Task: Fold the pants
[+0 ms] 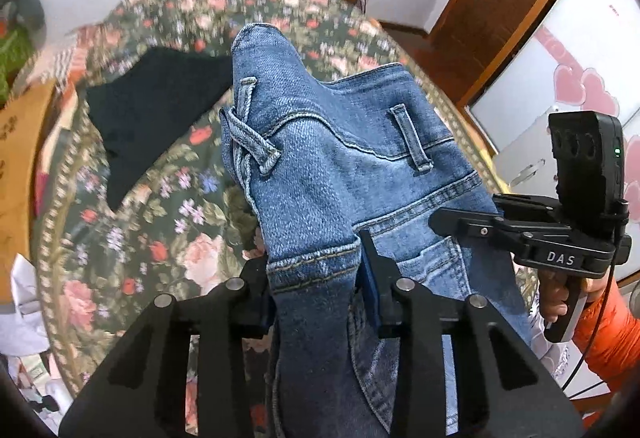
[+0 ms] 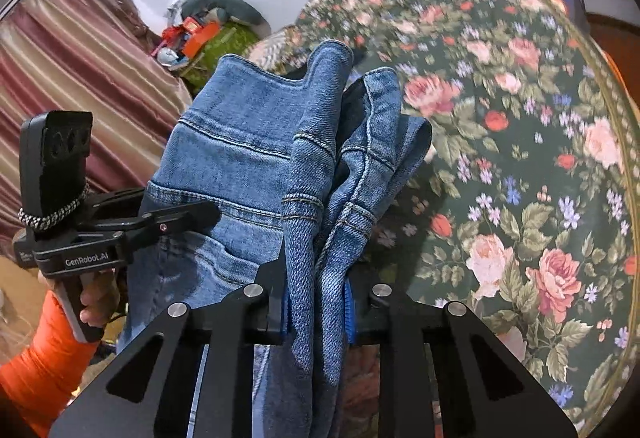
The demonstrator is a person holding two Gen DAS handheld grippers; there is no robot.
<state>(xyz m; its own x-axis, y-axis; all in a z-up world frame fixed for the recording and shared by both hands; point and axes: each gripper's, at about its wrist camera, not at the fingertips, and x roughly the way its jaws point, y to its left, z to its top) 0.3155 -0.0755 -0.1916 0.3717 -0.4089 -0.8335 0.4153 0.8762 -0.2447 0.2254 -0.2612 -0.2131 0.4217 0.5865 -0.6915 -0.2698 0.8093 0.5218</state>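
Left wrist: left gripper (image 1: pixel 316 278) clamped on blue jeans (image 1: pixel 340 166) waistband at 6 o'clock, held above floral bedspread (image 1: pixel 160 230). Right gripper (image 2: pixel 316 294) pinching bunched jeans (image 2: pixel 256 158) too; black garment (image 1: pixel 152 114) at 10 o'clock.

Your right gripper (image 2: pixel 316 302) pinches bunched jeans (image 2: pixel 248 146) w/ 2 fingers; left gripper (image 2: pixel 180 218) grips them too, above floral cloth (image 2: pixel 520 158).

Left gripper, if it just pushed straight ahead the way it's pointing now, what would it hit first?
The left gripper is shut on the jeans, which fill its line ahead. Past them it would probably meet the floral bedspread; the black garment lies off to its left. Depth is unclear.
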